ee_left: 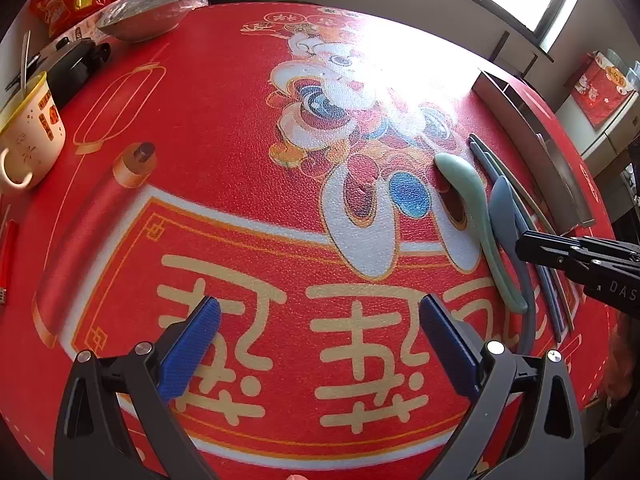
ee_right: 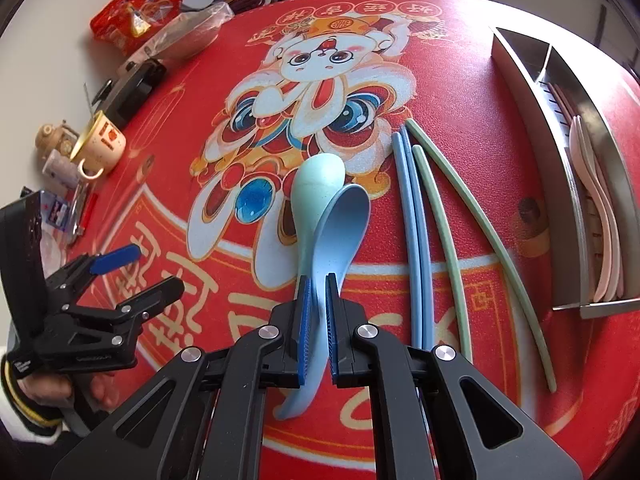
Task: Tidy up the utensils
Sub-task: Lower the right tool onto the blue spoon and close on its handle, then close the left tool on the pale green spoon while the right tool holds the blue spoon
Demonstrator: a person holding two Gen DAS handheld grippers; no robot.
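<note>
Worktop (ee_right: 500,60): covered by a red festive mat with a cartoon rabbit and large cream Chinese characters; we cannot read them reliably through the fisheye bend.

Steel organizer tray (ee_right: 600,168): at the far right edge, divided into compartments, pale pink spoons already in the near one. We judge this the destination; its raised wall could catch a spoon carried in low.

Chopsticks, blue pair (ee_right: 416,240) and green pair (ee_right: 444,248): loose on the mat between the spoons and the tray.

Blue spoon (ee_right: 344,220): its handle is pinched in the right hand-held gripper (ee_right: 318,312), jaws narrow on it; the bowl overlaps the green spoon (ee_right: 316,180). Risk: lifting may drag or flip the green spoon, and a thin, curved handle may swivel in the pads.

Left hand-held gripper (ee_left: 318,336): jaws wide, nothing between them, above bare mat.

Mug (ee_right: 102,144): small red markings, unreadable. The right gripper body in the left view shows partial lettering, "DAS".
</note>
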